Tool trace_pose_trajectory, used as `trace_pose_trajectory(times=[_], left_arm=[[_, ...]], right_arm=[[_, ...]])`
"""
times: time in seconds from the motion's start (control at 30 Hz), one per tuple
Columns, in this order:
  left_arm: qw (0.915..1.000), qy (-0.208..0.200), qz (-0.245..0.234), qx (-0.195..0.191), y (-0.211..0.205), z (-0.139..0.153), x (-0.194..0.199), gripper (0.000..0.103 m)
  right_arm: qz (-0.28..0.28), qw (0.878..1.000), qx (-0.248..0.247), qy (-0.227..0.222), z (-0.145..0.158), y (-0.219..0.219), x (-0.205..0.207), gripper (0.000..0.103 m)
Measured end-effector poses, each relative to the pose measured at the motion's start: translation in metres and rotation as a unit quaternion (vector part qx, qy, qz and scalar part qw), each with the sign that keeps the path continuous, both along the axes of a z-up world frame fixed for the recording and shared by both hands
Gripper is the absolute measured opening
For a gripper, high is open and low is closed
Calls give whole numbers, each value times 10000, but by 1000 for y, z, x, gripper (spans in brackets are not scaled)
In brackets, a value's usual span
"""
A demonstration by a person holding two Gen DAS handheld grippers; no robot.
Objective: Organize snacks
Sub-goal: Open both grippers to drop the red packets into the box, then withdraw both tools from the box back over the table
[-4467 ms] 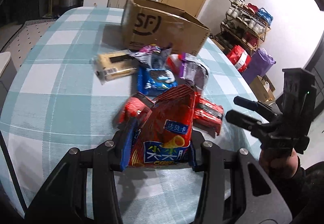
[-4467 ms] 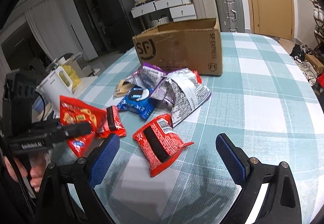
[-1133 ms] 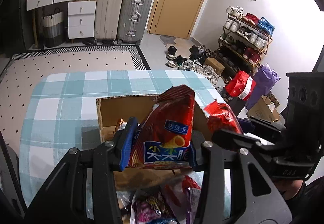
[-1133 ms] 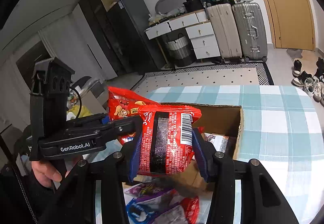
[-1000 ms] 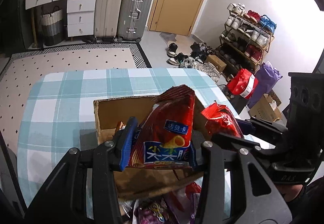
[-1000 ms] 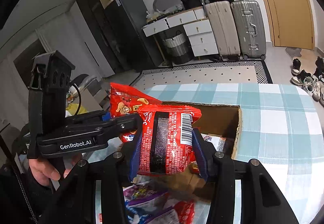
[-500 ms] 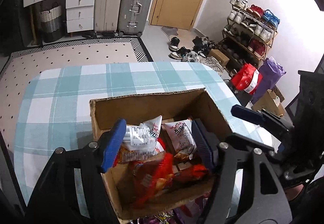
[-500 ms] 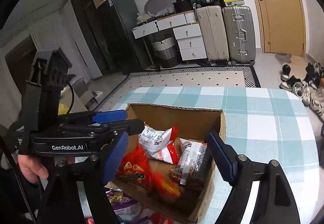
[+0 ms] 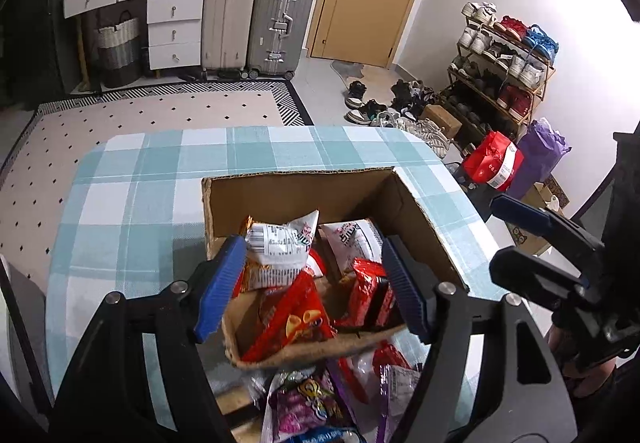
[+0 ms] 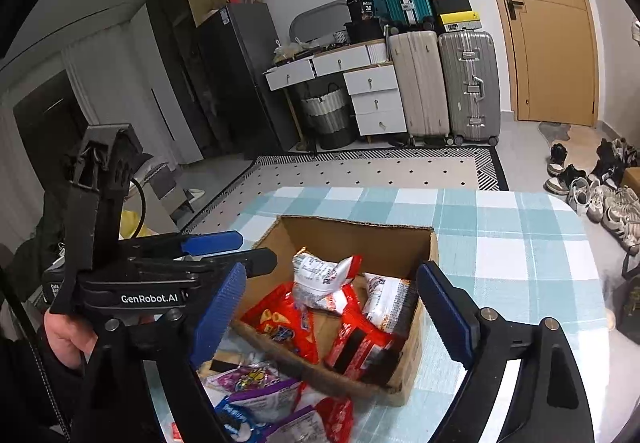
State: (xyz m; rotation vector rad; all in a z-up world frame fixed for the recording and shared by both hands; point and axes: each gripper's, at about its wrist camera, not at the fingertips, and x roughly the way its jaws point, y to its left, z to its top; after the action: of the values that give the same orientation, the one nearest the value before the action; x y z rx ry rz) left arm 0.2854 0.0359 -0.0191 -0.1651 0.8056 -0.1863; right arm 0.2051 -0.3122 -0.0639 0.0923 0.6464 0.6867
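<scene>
While both tools hung above the checked bench (image 9: 132, 179), the left tongs (image 9: 312, 283) stood wide apart with nothing between the blue pads, poised over the near half of the open cardboard box (image 9: 304, 187). Just ahead of their left pad lay a white packet (image 9: 280, 243), and below it, between the pads, a red chip bag (image 9: 292, 319) leaned on the box's near wall. Close to their right pad sat a red packet with a black stripe (image 9: 370, 295), with another white packet (image 9: 352, 239) beyond it. Beneath the left tongs, outside the box on the bench, a purple bag (image 9: 304, 403) lay among other loose snacks. Farther right, the right tongs (image 10: 328, 307) were likewise spread wide and empty, over the same box (image 10: 360, 235); between their pads showed the red chip bag (image 10: 284, 323) and the striped red packet (image 10: 356, 343). Under their left pad, a blue packet (image 10: 236, 415) rested on the bench.
</scene>
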Motion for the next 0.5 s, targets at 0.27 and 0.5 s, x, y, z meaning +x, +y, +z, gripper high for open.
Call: trace_pose_trajectory(times=[0.27, 0.5], left_arm=[[9994, -230, 142, 234, -6, 24, -42, 80], [9985, -389, 240, 289, -7, 43, -80, 82]], right_arm=[[-15, 9999, -13, -169, 18, -3, -31, 91], [-39, 9996, -76, -287, 33, -4, -59, 94]])
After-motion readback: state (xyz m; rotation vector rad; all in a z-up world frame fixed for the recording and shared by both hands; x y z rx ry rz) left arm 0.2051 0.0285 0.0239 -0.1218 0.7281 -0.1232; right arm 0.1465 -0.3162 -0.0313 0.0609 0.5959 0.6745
